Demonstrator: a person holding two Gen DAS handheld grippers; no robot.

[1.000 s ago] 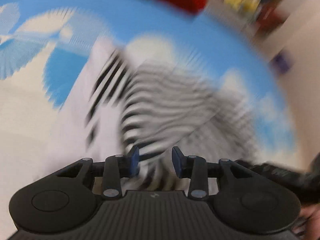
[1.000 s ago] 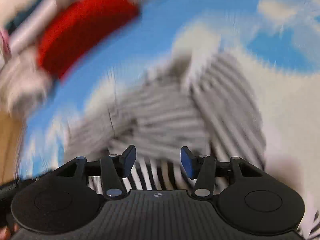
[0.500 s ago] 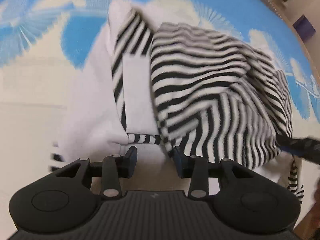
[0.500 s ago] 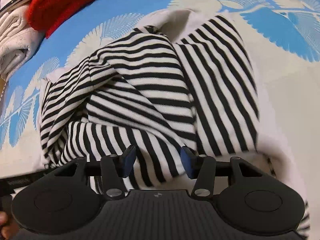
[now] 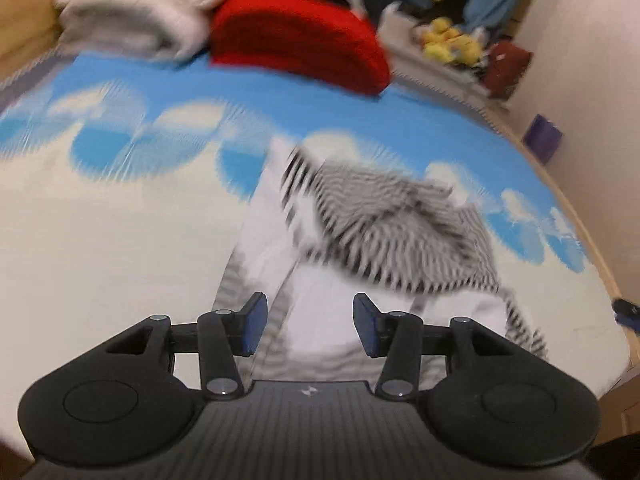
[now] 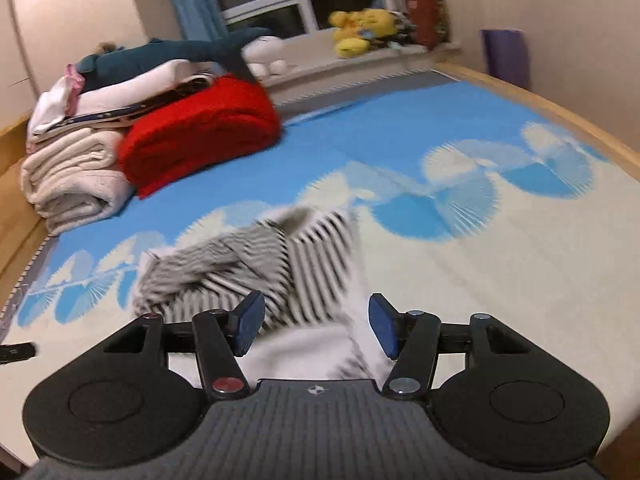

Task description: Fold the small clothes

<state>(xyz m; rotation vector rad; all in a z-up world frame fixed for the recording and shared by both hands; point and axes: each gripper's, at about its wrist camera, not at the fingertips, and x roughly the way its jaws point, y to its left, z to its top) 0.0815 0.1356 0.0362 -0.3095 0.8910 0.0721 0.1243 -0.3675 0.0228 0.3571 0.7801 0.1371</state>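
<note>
- On the far left we see a stack of folded cream blankets against the wooden bed frame, with a folded red blanket touching its right side.
- We hold the left gripper above the near part of the bed; its jaws have just been opening, stand apart, and nothing is between them.
- The striped garment lies bunched on the blue-and-cream bedspread, beyond both grippers and well apart from the blankets; it is blurred, so we cannot trace its hem.
- Our right gripper hangs over the garment's near white part; its jaws have just been opening and grip nothing.
- To the right, the bedspread runs bare up to the wooden edge of the bed.
- Beyond the far edge, yellow plush toys sit on the sill.
</note>
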